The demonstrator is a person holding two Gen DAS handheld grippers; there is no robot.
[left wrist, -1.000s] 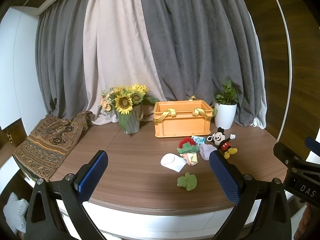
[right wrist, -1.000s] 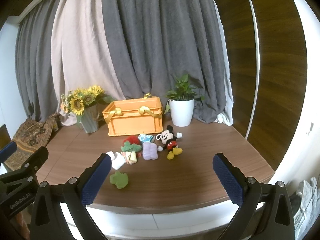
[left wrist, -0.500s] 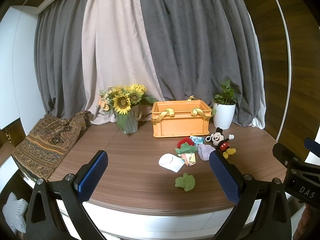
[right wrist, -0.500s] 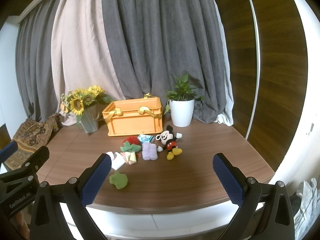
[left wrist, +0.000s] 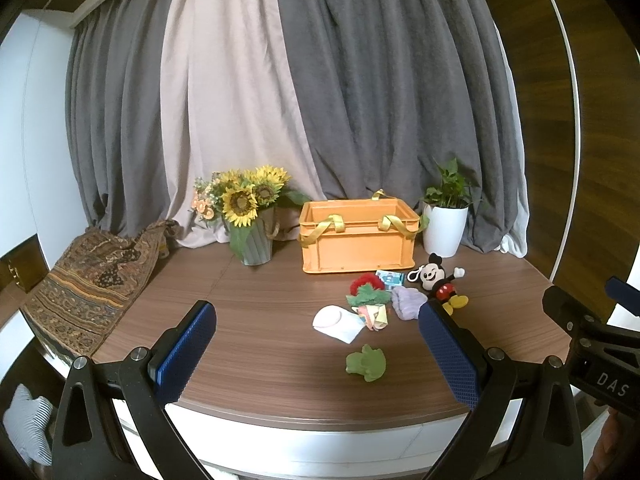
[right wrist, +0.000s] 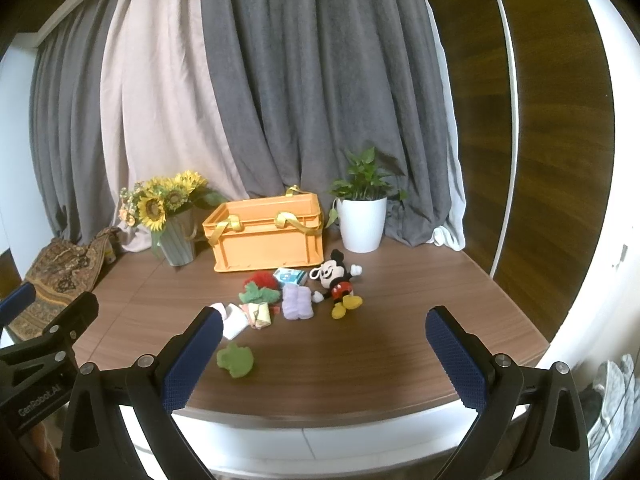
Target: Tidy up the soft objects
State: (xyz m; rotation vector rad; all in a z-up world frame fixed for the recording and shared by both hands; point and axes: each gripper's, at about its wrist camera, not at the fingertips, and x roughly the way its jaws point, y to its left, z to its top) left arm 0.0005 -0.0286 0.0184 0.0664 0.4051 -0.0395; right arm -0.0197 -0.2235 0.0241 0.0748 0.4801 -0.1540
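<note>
While both grippers hang at the near edge of the round wooden table, neither touches anything. Low in the left wrist view, the left gripper has its blue pads spread wide with only tabletop between them; the right gripper fills the bottom of its own view, equally wide apart and empty.

Soft things lie in a loose cluster at the centre of both views, in front of an orange crate with yellow ribbon handles. Nearest the grippers, apart from the rest, sits a green plush piece. Behind it are a white cloth, a small pale folded cloth just beside it, a green-and-red plush and a lilac cloth. A mouse doll (black ears, red shorts, yellow shoes) lies at the right of the cluster, close to the lilac cloth. A small blue packet rests just in front of the crate.

Left of the crate stands a vase of sunflowers; right of it, a white pot with a green plant. A patterned throw drapes over the table's left edge, and grey and beige curtains hang behind.
</note>
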